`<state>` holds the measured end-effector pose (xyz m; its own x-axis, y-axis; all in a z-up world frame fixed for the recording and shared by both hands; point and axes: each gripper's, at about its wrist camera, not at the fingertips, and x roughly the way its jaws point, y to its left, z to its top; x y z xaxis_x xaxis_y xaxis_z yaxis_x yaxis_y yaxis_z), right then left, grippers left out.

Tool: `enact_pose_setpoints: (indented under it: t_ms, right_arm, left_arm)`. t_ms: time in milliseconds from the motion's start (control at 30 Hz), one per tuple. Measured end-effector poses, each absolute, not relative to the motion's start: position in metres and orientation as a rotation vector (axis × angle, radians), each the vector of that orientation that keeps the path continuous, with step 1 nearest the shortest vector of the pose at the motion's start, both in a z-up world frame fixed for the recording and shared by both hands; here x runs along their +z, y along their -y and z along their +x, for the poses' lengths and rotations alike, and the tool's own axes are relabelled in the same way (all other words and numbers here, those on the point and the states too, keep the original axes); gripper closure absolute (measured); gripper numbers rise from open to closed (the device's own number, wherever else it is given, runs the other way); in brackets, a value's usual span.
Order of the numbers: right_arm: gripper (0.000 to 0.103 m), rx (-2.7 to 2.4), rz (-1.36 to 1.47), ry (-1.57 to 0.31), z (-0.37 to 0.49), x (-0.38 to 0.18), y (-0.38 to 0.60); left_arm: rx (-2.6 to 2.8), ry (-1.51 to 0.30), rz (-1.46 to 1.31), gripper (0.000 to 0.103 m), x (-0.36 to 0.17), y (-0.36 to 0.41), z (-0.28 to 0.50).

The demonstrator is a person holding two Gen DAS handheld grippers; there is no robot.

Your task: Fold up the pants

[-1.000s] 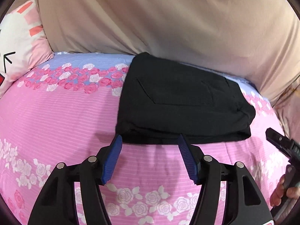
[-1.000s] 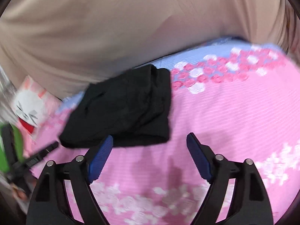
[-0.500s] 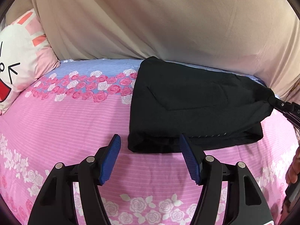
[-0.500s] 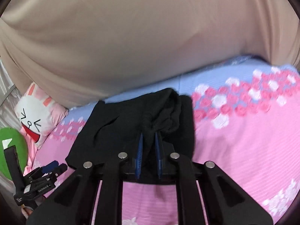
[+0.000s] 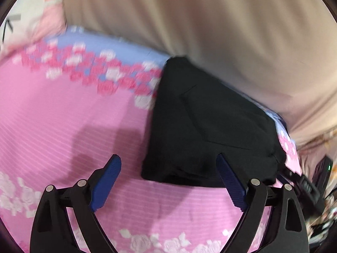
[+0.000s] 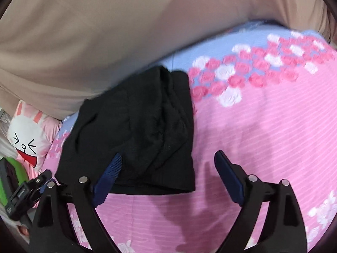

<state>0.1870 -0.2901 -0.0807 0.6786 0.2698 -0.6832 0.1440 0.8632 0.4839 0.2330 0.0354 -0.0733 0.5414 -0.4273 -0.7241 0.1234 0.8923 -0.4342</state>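
Observation:
The black pants lie folded into a thick rectangle on the pink floral bedsheet, close to the beige fabric at the back. My left gripper hovers at their near left corner. Its jaws are opening, and the blue pads touch no cloth. In the right wrist view the pants show a rumpled top layer. My right gripper is over their near right corner with its jaws opening. The corner lies between the blue fingers, unpressed. A black part of the left tool shows at the lower left.
A beige fabric wall rises right behind the pants. A rabbit-face cushion leans at the bed's left end, with a green object below it. Pink sheet stretches to the right of the pants.
Half a second ago my right gripper was shut on the pants' edge; it has let go and spread wide. My left gripper widened and shifted left, so the pants sit further right in its view.

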Motion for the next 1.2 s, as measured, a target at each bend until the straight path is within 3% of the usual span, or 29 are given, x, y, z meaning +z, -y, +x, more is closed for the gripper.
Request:
enact_pose_setpoints:
  t_ms: [100, 167, 233, 267, 333, 467, 600, 700, 767, 833, 900, 1067, 1200]
  right_arm:
    - [0.055, 0.111, 0.536, -0.840, 0.193, -0.085, 0.281]
    - [0.068, 0.137, 0.508, -0.808, 0.188, -0.068, 0.277]
    - [0.071, 0.164, 0.521, -0.761, 0.178, -0.049, 0.279]
    - [0.071, 0.179, 0.527, -0.741, 0.171, -0.041, 0.281]
    - [0.070, 0.159, 0.516, -0.742, 0.165, -0.042, 0.285]
    - [0.045, 0.078, 0.576, -0.832, 0.158, -0.085, 0.300]
    - [0.047, -0.015, 0.402, -0.727, 0.111, -0.054, 0.285]
    - [0.047, -0.020, 0.332, -0.685, 0.081, -0.042, 0.269]
    - [0.047, -0.032, 0.300, -0.673, 0.066, -0.039, 0.258]
    - [0.046, -0.054, 0.265, -0.662, 0.052, -0.039, 0.246]
    - [0.043, -0.058, 0.260, -0.654, 0.043, -0.038, 0.244]
    - [0.042, -0.066, 0.250, -0.653, 0.018, -0.049, 0.233]
    - [0.034, -0.076, 0.235, -0.664, 0.002, -0.061, 0.225]
  left_arm:
    - [-0.350, -0.977, -0.424, 0.015, -0.088, -0.036, 0.246]
    - [-0.410, -0.973, -0.391, 0.056, -0.081, -0.027, 0.248]
    - [-0.409, -0.946, -0.376, 0.072, -0.064, -0.023, 0.241]
    - [-0.417, -0.915, -0.360, 0.073, -0.052, -0.023, 0.234]
    - [-0.435, -0.909, -0.342, 0.073, -0.045, -0.022, 0.227]
    - [-0.341, -0.952, -0.267, 0.073, -0.062, -0.019, 0.223]
    - [-0.309, -0.856, -0.173, 0.072, -0.044, -0.018, 0.179]
    - [-0.272, -0.801, -0.047, 0.054, -0.036, -0.004, 0.145]
    - [-0.257, -0.767, 0.021, 0.052, -0.032, 0.008, 0.126]
    - [-0.259, -0.737, 0.068, 0.039, -0.031, 0.017, 0.108]
    - [-0.269, -0.716, 0.078, 0.033, -0.029, 0.023, 0.091]
    - [-0.259, -0.705, 0.089, 0.029, -0.036, 0.028, 0.072]
    - [-0.222, -0.705, 0.108, 0.029, -0.052, 0.032, 0.061]
